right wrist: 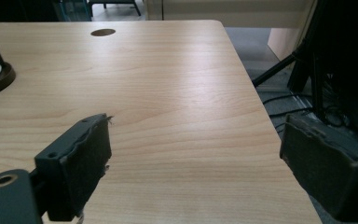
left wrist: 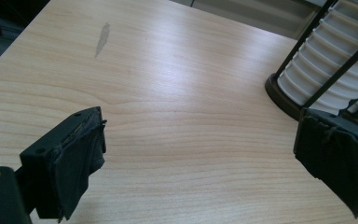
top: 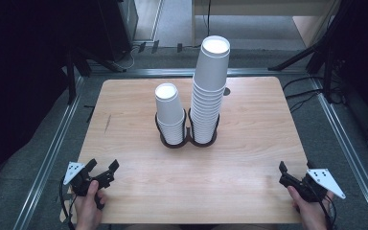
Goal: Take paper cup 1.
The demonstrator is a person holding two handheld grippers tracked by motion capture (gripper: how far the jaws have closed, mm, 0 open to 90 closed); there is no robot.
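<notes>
stage: nothing begun | left tongs [top: 101,168] at 7 o'clock, right tongs [top: 282,171] at 5, both released, empty | short [top: 169,115] and tall [top: 210,91] white paper-cup stacks in black wire holder [top: 188,140], centre of pale wooden bench [top: 139,177] (untouched) | left: all cup handling

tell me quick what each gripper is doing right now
left gripper: jaws open, holding nothing
right gripper: jaws open, holding nothing
</notes>
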